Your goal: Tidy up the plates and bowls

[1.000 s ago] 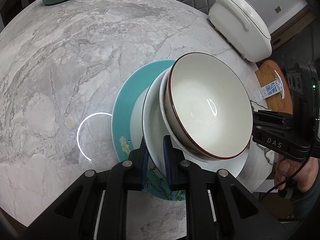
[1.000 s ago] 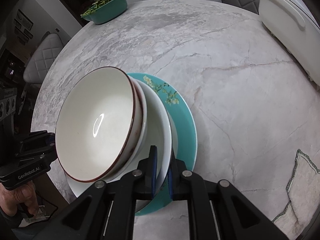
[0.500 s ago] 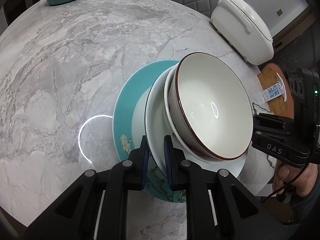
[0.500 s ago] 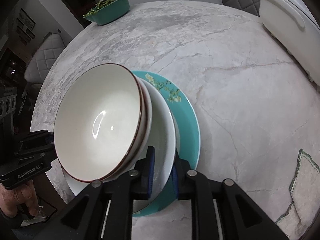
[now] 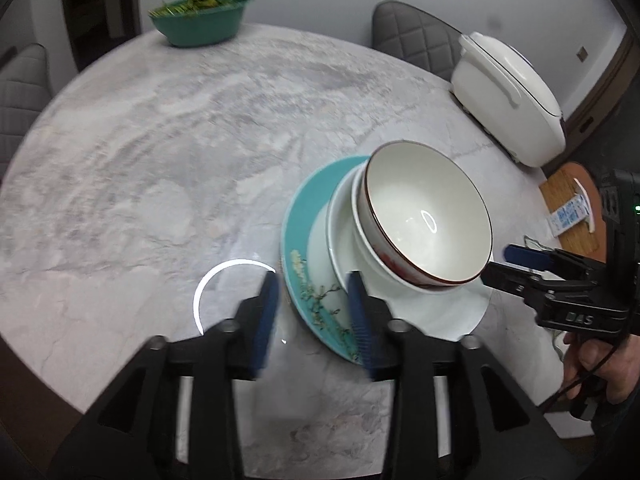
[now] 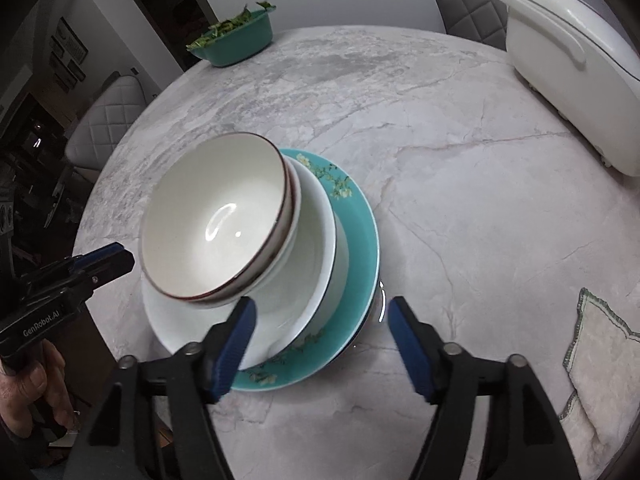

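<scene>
A stack rests on the marble table [image 5: 160, 168]: a teal flowered plate [image 5: 304, 236] at the bottom, a white plate [image 5: 436, 312] on it, and two nested white bowls with brown rims [image 5: 424, 216] on top. My left gripper [image 5: 312, 284] is opening; its blue pads straddle the teal plate's near rim without pressing it. In the right wrist view my right gripper [image 6: 320, 306] is opening wide too, with the rims of the white plate [image 6: 316, 240] and teal plate [image 6: 356, 248] between its fingers, untouched. Each gripper shows in the other's view, the right gripper [image 5: 506, 264] and the left gripper [image 6: 124, 258].
A green basin of leafy greens [image 5: 198, 24] stands at the table's far edge. A white lidded appliance [image 5: 508, 96] sits at the far right. A wooden board with a packet [image 5: 572, 208] lies beyond the right edge. A pale cloth [image 6: 600, 344] lies at the near right. Chairs ring the table.
Both grippers were shut on the rims of the plate stack; now both have opened and drawn back and upward. The stack stays on the table.
</scene>
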Demonstrator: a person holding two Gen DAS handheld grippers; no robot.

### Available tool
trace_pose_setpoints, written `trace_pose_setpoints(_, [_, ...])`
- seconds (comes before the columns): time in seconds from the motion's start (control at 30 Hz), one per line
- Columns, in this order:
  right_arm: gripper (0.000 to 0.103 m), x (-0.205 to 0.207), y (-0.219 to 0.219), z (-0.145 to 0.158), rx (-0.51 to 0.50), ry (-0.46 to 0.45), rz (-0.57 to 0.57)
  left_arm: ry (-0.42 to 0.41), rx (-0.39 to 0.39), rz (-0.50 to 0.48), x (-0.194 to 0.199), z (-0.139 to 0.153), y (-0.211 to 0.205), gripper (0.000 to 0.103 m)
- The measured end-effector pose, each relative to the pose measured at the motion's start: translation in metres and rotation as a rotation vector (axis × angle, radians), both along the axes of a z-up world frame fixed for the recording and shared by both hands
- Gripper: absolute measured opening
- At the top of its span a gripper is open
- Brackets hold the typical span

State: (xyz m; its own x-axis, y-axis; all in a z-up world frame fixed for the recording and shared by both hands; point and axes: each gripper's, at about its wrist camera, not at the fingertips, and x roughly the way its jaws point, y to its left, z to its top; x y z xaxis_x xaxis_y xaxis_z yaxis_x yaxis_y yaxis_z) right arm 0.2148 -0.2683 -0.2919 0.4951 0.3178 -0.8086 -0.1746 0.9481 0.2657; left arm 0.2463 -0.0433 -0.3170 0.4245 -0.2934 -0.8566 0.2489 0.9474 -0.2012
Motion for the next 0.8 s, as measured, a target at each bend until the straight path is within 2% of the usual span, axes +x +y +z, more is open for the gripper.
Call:
trace_pose_setpoints(0.07, [0.094, -0.009, -0.002, 0.011, 0.005, -0.048, 0.003, -0.060, 0.015, 0.030, -0.010, 0.015, 0.007, 0.071])
trace_pose_setpoints(0.13, [0.103, -0.017, -0.005, 0.022, 0.012, -0.083, -0.006, -0.102, 0.014, 0.052, -0.020, 0.031, 0.013, 0.075])
trace_pose_setpoints(0.2, [0.103, -0.024, -0.007, 0.034, 0.021, -0.118, -0.014, -0.120, 0.014, 0.061, -0.026, 0.042, 0.015, 0.088])
trace_pose_setpoints(0.37, [0.103, -0.037, -0.003, 0.049, 0.006, -0.153, -0.043, -0.130, -0.003, 0.061, -0.038, 0.064, 0.019, 0.103])
trace_pose_setpoints(0.5, [0.103, -0.056, 0.006, 0.062, -0.049, -0.201, -0.090, -0.142, 0.008, 0.066, -0.053, 0.080, 0.019, 0.103])
trace_pose_setpoints(0.57, [0.103, -0.071, 0.011, 0.075, -0.068, -0.272, -0.111, -0.167, 0.020, 0.069, -0.064, 0.090, 0.020, 0.103])
trace_pose_setpoints(0.63, [0.103, -0.090, 0.018, 0.094, -0.104, -0.358, -0.130, -0.194, 0.039, 0.057, -0.075, 0.104, 0.020, 0.103])
trace_pose_setpoints(0.8, [0.103, -0.156, 0.032, 0.162, -0.136, -0.658, -0.204, -0.268, 0.070, 0.070, -0.101, 0.147, 0.027, 0.103])
